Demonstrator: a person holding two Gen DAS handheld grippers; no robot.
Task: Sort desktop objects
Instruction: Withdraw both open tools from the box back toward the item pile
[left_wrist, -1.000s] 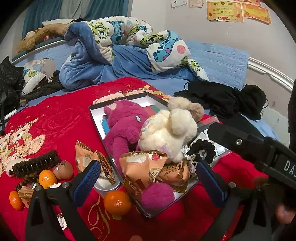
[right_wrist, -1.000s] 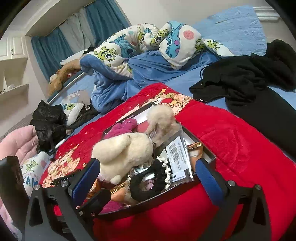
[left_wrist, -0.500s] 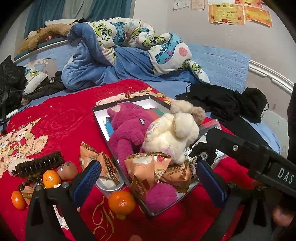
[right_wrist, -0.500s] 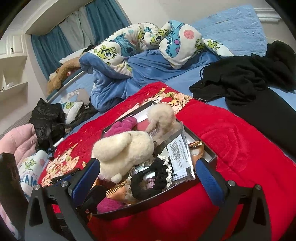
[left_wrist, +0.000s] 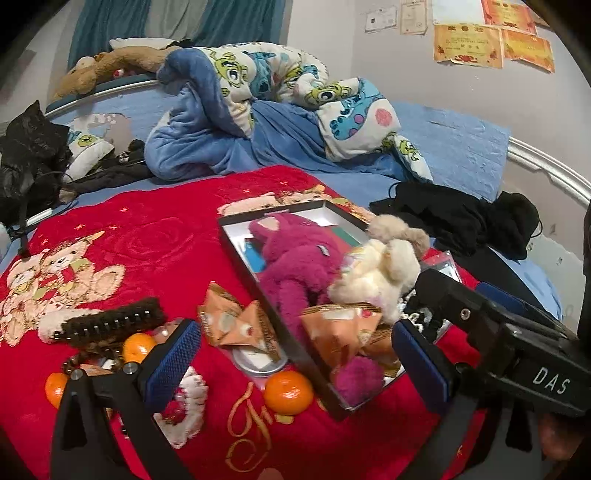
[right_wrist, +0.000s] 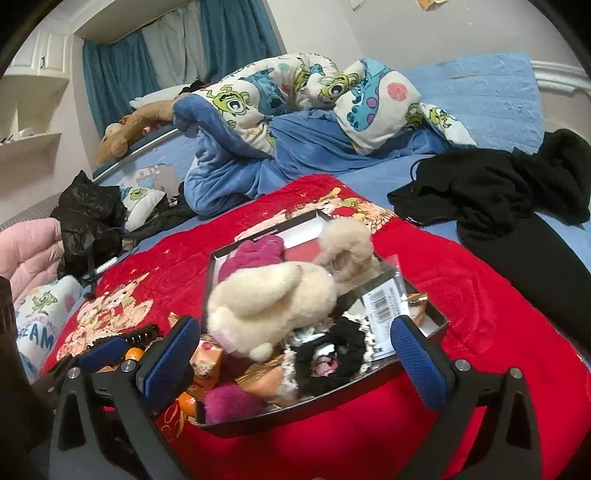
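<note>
Left wrist view: left gripper (left_wrist: 295, 365) jaws spread wide, holding nothing, hovering over orange (left_wrist: 288, 392) beside box (left_wrist: 280, 291), probably next pick. Right gripper (right_wrist: 295, 354) also wide apart, empty, above box (right_wrist: 436, 321) already piled with cream plush (right_wrist: 273, 299), pink plush (left_wrist: 295, 258), black scrunchie (right_wrist: 332, 350).

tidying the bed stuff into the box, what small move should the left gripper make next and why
Probably lower the open left gripper onto the orange just ahead of it: it lies loose on the red blanket against the box wall, and neither gripper holds anything.
</note>
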